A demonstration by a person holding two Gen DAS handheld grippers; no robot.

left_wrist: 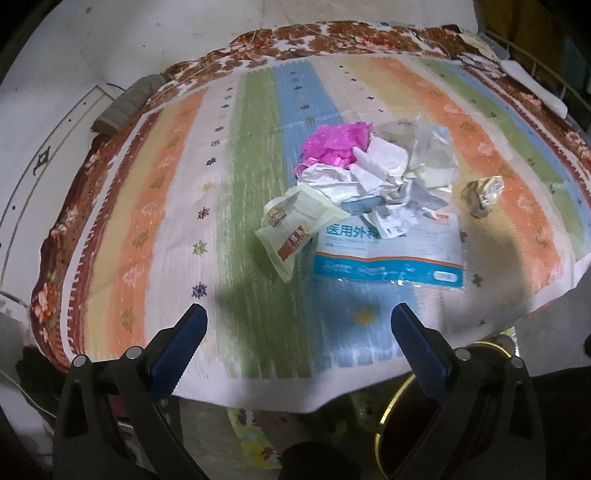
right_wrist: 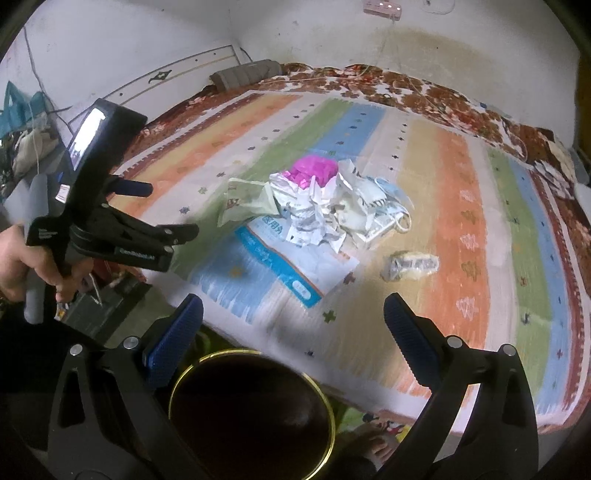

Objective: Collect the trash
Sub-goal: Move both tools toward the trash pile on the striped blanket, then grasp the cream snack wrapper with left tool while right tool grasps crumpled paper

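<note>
Striped bedspread (left_wrist: 184, 206), floral blanket (right_wrist: 461, 99) beneath, stained white wall (right_wrist: 314, 33)

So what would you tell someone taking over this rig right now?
Left hand-held gripper: open, empty, hovering at the near edge of the bed.
Right hand-held gripper: open, empty, above the bin.
Trash pile sits mid-bed on the striped blanket, with a pink bag, a snack wrapper and a blue-and-white packet. One crumpled wrapper lies apart from the pile.
Done: nothing visibly collected.
Left: move every piece into the bin.

Bare striped blanket (left_wrist: 155, 206) around trash pile (left_wrist: 373, 173), bin (right_wrist: 251, 413) below near edge
</note>
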